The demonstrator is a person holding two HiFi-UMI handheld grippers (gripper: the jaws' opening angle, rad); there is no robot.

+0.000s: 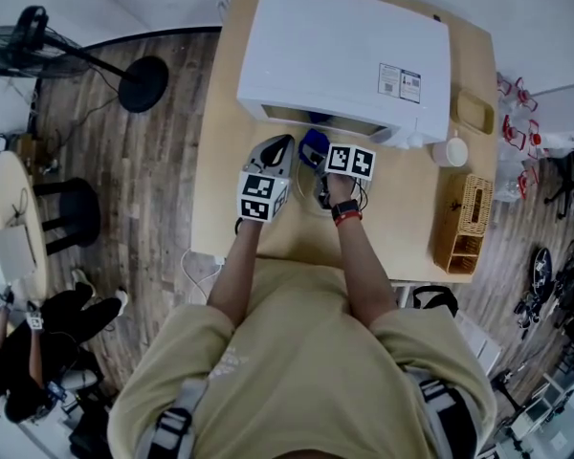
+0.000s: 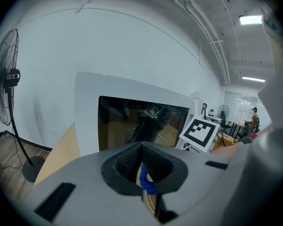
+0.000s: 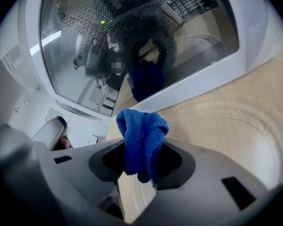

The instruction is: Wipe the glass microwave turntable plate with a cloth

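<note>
A white microwave (image 1: 344, 55) stands at the back of the wooden table (image 1: 402, 228), its dark door window (image 3: 146, 41) shut. The glass turntable plate (image 3: 236, 140) lies flat on the table in front of it; in the head view my right hand hides most of it. My right gripper (image 3: 141, 149) is shut on a bunched blue cloth (image 3: 141, 140) just above the plate's left part, and the cloth (image 1: 313, 147) pokes toward the door. My left gripper (image 2: 142, 149) is beside it on the left, tilted up, its tips (image 1: 280, 144) shut together with nothing seen clamped.
A white cup (image 1: 450, 151), a small tan tray (image 1: 475, 111) and a wicker basket (image 1: 464, 223) stand at the table's right side. A floor fan (image 1: 38, 51) stands left of the table. A person sits low at the far left (image 1: 29, 352).
</note>
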